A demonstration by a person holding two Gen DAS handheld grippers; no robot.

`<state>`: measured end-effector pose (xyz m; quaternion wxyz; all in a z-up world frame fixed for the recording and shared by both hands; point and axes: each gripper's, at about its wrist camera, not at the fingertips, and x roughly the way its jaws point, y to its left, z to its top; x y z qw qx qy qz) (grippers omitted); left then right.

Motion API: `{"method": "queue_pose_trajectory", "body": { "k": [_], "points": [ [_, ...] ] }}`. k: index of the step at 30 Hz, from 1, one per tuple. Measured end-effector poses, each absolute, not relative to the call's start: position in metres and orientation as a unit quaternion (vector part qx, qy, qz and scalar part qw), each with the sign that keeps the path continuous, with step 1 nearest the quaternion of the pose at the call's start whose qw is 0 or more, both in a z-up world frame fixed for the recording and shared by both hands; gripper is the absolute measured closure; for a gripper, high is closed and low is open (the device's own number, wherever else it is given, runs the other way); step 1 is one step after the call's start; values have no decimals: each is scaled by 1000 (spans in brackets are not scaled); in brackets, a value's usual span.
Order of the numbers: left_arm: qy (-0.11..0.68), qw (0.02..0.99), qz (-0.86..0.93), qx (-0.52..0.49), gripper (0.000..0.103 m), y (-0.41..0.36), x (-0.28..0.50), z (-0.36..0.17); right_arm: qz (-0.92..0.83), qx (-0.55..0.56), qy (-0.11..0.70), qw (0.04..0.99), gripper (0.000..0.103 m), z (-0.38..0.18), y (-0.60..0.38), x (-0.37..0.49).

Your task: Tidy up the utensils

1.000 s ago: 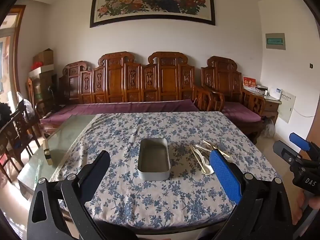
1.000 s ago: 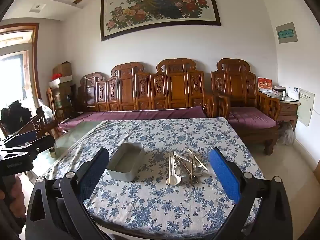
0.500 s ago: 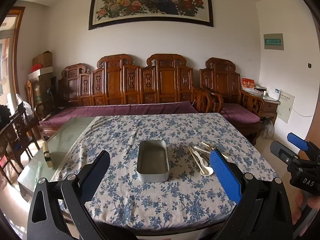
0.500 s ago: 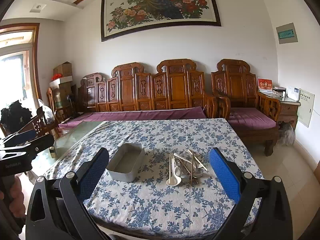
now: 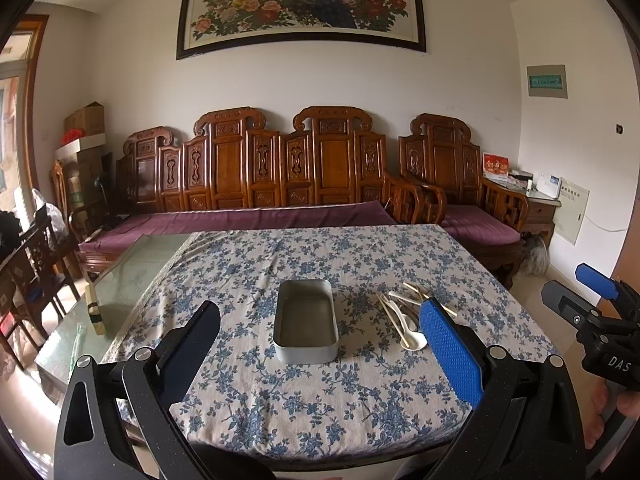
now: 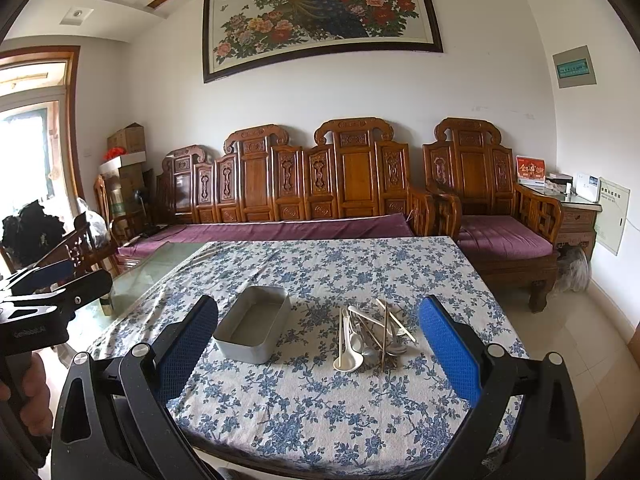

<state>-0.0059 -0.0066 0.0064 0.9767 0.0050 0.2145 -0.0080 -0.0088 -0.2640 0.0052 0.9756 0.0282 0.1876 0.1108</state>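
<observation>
A carved wooden sofa [image 5: 280, 168] with purple cushions lines the far wall beneath a framed peacock painting [image 5: 302, 4]. In front of it, a table [image 6: 304, 408] draped in a blue-flowered cloth carries the work. A grey metal tin [image 5: 306, 322] sits near the table's middle, nothing inside it. Just to its right lies a loose pile of utensils [image 6: 370, 334] — white spoons, metal spoons and chopsticks crossed over one another. The left gripper [image 5: 320, 344] and right gripper [image 6: 318, 342] hover above the near table edge, both spread wide, gripping nothing.
</observation>
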Motion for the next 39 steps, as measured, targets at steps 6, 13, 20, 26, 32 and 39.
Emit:
{"method": "queue_pose_trajectory", "body": {
  "k": [6, 13, 20, 26, 32, 39],
  "points": [
    [215, 977, -7, 6, 6, -8, -5, 7, 111, 28, 188, 975, 2, 4, -264, -9],
    [215, 977, -8, 6, 6, -7, -5, 8, 111, 28, 187, 976, 2, 2, -267, -8],
    [215, 977, -11, 5, 6, -5, -6, 8, 110, 29, 188, 976, 2, 4, -264, -9],
    [215, 976, -13, 6, 6, -5, -7, 8, 109, 29, 189, 975, 2, 1, -265, -9],
    [215, 976, -13, 7, 6, -6, -7, 8, 109, 29, 190, 975, 2, 0, -265, -10],
    [215, 977, -13, 7, 6, -8, -7, 8, 109, 29, 190, 975, 2, 1, -266, -9]
  ]
}}
